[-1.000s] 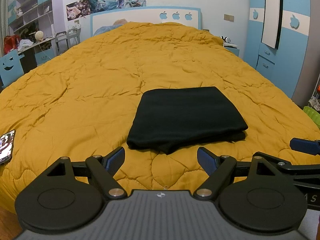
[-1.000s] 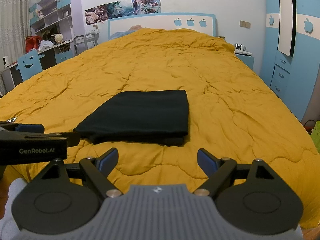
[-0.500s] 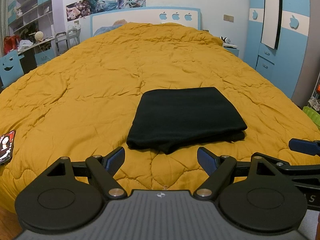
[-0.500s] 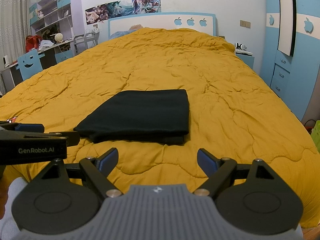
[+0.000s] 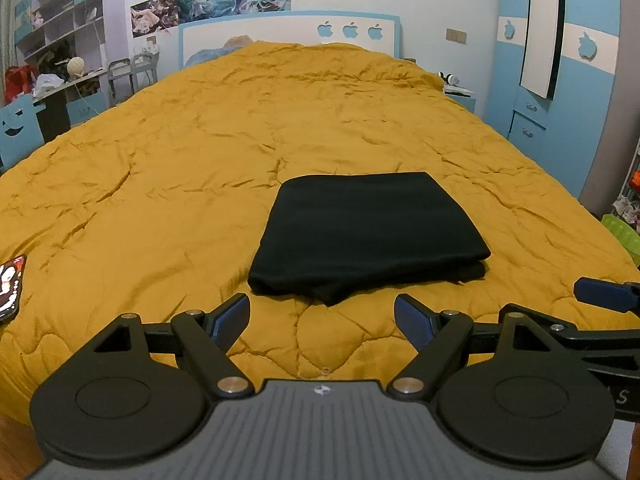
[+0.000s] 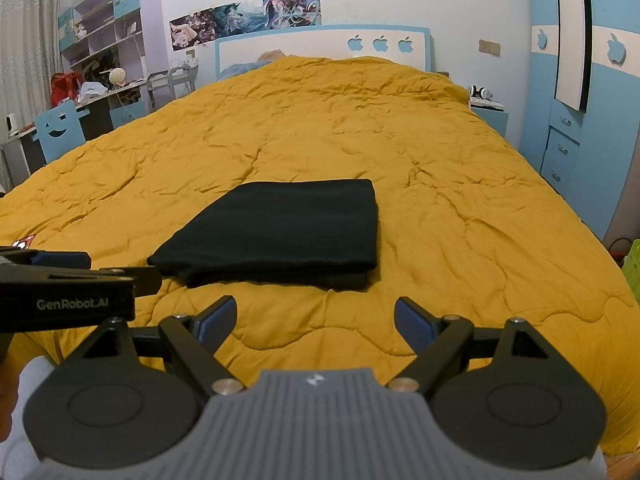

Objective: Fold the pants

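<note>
Black fabric pants [image 5: 366, 236] lie as a compact folded rectangle on the mustard quilted bed [image 5: 160, 184]; folding looks finished. Left hand-held gripper [image 5: 322, 316] and right hand-held gripper [image 6: 314, 316] gape wide, empty.

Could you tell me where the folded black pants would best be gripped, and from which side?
Probably at the near edge of the black pants, coming in low from the foot of the bed. There the stacked layers stand slightly proud of the yellow quilt, so the open left gripper could close over all layers at once.
</note>
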`<state>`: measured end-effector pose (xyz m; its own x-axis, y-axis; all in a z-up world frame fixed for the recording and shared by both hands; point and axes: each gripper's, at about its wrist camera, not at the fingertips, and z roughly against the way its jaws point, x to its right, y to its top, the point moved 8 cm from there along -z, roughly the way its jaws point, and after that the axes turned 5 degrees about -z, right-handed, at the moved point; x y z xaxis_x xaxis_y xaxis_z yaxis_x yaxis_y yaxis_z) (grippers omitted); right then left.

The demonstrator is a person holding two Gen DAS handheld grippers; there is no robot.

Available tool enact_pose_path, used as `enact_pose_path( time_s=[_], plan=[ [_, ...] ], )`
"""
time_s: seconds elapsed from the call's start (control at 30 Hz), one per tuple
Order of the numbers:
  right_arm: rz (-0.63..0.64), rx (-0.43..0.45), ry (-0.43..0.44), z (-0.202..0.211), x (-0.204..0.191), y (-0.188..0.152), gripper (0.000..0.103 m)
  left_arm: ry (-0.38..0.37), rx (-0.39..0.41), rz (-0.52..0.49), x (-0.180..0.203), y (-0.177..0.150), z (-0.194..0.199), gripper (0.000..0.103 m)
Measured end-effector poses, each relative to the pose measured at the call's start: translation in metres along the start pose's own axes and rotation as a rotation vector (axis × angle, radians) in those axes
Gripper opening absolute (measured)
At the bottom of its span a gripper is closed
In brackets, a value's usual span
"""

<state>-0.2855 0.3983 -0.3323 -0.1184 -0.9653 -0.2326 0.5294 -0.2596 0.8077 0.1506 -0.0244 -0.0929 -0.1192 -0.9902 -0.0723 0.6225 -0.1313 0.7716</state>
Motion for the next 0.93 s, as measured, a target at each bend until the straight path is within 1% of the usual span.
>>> enact_pose_path(
  time_s=[0.2,0.37,0.93],
  plan=[
    [-0.002,-0.002,0.001,0.0005,-0.0002,-0.0002,0.082,0.012,-0.001,0.009,-0.0011,-0.0007,-0.001,0.096],
    [0.001,-0.003,0.002,0.0,-0.0004,-0.0001,0.082,0.018,0.009,-0.006,0.0019,-0.0001,0.0008,0.096],
    [0.004,-0.017,0.009,-0.0034,-0.0017,0.0011,0.082,0.01,0.005,-0.001,0.0018,0.0005,0.0005,0.096]
  ],
)
